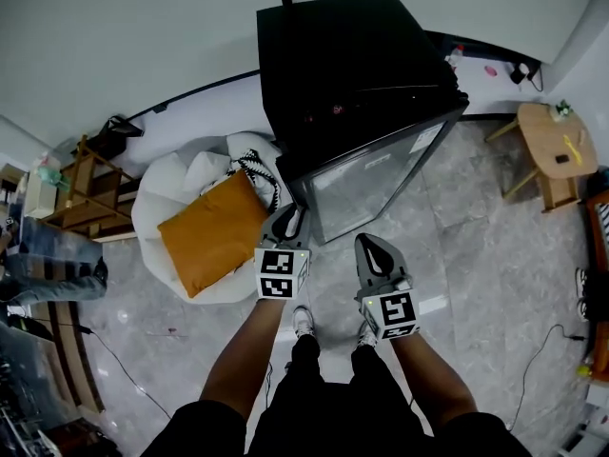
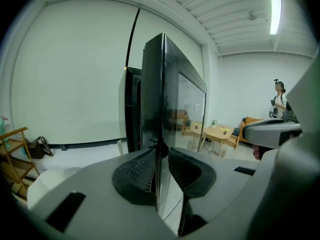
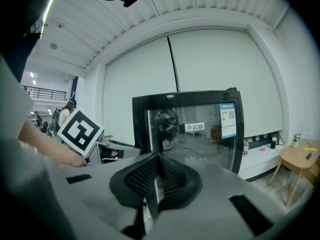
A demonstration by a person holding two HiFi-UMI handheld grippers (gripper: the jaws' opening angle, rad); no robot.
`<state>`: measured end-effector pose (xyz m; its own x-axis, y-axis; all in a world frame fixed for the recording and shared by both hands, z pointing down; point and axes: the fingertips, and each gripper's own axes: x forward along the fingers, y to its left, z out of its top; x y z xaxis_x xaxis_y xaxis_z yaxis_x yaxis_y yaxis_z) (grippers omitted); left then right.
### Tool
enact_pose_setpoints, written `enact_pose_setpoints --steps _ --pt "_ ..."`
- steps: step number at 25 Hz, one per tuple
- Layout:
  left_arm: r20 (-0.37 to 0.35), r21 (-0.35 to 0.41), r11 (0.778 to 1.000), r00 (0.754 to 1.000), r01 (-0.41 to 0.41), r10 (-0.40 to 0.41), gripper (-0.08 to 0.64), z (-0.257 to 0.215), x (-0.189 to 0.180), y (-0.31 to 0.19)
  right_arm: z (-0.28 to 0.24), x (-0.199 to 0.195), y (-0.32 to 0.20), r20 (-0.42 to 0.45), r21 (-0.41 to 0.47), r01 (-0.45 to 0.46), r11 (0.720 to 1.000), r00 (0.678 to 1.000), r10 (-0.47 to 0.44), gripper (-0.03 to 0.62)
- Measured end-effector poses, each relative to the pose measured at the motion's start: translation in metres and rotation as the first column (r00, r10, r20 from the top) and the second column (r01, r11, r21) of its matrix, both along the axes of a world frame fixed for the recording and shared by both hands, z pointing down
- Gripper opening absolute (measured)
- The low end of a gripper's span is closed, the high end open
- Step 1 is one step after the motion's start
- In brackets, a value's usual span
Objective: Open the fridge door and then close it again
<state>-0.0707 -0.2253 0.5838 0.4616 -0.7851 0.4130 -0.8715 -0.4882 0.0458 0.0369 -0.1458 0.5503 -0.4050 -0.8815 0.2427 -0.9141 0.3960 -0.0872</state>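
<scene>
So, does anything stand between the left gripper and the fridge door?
Nothing visible does. The free edge of the fridge door sits between the jaws of the left gripper; the orange cushion lies off to the side.

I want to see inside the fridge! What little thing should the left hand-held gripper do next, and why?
Probably squeeze shut on the edge of the fridge door. The left hand-held gripper straddles that edge, but a sliver of gap shows beside one pad, so it likely has no firm hold for swinging the door yet.
</scene>
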Motion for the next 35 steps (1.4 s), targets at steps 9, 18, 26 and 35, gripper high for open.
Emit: enact_pose_setpoints --steps 9,18,26,35 --pt "0.016 0.015 1.0 1.0 0.016 -0.016 0.087 0.0 0.016 0.041 -0.004 0.019 0.029 0.0 0.006 0.041 0.999 0.999 -0.041 0.017" --pt "0.022 0.006 0.999 0.998 0.053 -0.054 0.087 -0.001 0.031 0.069 0.001 0.028 0.055 0.007 -0.018 0.108 0.994 0.994 -0.108 0.017" --pt "0.025 -0.003 0.997 0.997 0.072 -0.072 0.091 0.0 0.051 0.096 -0.001 0.034 0.076 0.002 -0.007 0.174 0.985 0.985 -0.174 0.018" --pt "0.048 -0.022 0.999 0.998 0.036 -0.035 0.094 0.005 0.084 0.134 -0.005 0.043 0.092 0.02 0.01 0.235 0.972 0.972 -0.235 0.018"
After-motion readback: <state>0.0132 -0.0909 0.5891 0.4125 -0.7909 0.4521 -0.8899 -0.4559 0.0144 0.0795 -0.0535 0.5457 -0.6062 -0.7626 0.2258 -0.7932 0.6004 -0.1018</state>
